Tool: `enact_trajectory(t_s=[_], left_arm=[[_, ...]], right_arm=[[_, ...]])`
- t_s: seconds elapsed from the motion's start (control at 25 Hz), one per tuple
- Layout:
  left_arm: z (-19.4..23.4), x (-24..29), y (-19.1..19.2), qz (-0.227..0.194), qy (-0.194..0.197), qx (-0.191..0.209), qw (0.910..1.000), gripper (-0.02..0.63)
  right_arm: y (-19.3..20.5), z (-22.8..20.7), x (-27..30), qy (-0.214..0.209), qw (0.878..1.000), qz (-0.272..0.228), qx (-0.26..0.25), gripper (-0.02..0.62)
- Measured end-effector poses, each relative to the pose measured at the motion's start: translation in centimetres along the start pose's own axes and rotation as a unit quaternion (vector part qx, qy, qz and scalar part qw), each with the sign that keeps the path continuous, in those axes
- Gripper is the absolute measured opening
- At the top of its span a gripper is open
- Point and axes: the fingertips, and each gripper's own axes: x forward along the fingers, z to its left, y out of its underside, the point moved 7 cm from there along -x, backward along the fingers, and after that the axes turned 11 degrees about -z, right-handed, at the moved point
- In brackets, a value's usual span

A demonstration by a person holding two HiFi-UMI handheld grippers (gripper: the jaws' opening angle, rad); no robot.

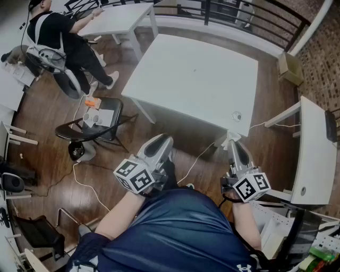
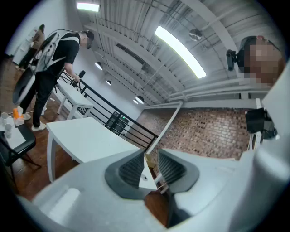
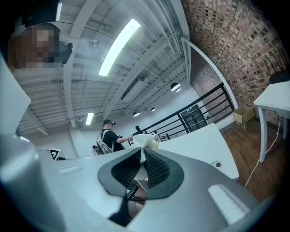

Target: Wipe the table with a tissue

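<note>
The white table [image 1: 196, 79] stands ahead of me on the wooden floor, with a small round hole [image 1: 237, 116] near its front right corner. My right gripper [image 1: 234, 144] hangs just short of that corner, shut on a crumpled white tissue [image 1: 232, 137]. In the right gripper view the tissue [image 3: 146, 140] sticks up from between the closed jaws, with the table [image 3: 199, 140] beyond. My left gripper [image 1: 161, 144] is held off the table's near edge, above the floor. In the left gripper view its jaws stand apart with nothing between them, and the table [image 2: 86, 138] lies ahead.
A person [image 1: 58, 32] works at another white table [image 1: 119, 18] at the far left. A black chair [image 1: 98, 119] with small items stands left of my table. A third white table [image 1: 313, 149] is at the right, a cardboard box [image 1: 289, 66] beyond it. A black railing [image 1: 239, 10] runs behind.
</note>
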Motion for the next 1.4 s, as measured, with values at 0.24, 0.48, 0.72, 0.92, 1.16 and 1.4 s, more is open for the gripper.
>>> enact_trajectory(t_s=[0.24, 0.48, 0.72, 0.92, 1.16, 1.4], left_arm=[[5.5, 6.2, -1.5, 0.006, 0.007, -0.015, 0.9999, 0.091], [13.4, 14.2, -3.7, 0.031, 0.025, -0.024, 0.9989, 0.092], [19.5, 19.9, -5.0, 0.086, 0.045, -0.024, 0.9950, 0.091], [21.5, 22.5, -4.3, 0.116, 0.035, -0.006, 0.9926, 0.091], [23.4, 24.6, -3.3, 0.136, -0.003, 0.030, 0.9902, 0.092], [24.0, 26.9, -2.1, 0.147, -0.030, 0.064, 0.9866, 0.092]], right_arm=[[0.2, -3.1, 6.2, 0.032, 0.999, 0.004, -0.020, 0.028], [0.2, -5.7, 14.6, 0.089, 0.995, 0.017, -0.036, 0.028], [1.1, -7.1, 22.8, 0.126, 0.989, 0.045, -0.057, 0.028], [3.0, -9.5, 27.2, 0.119, 0.985, 0.096, -0.082, 0.028], [5.8, -13.1, 31.4, 0.101, 0.981, 0.149, -0.077, 0.028], [7.3, -16.3, 34.2, 0.074, 0.977, 0.183, -0.086, 0.028]])
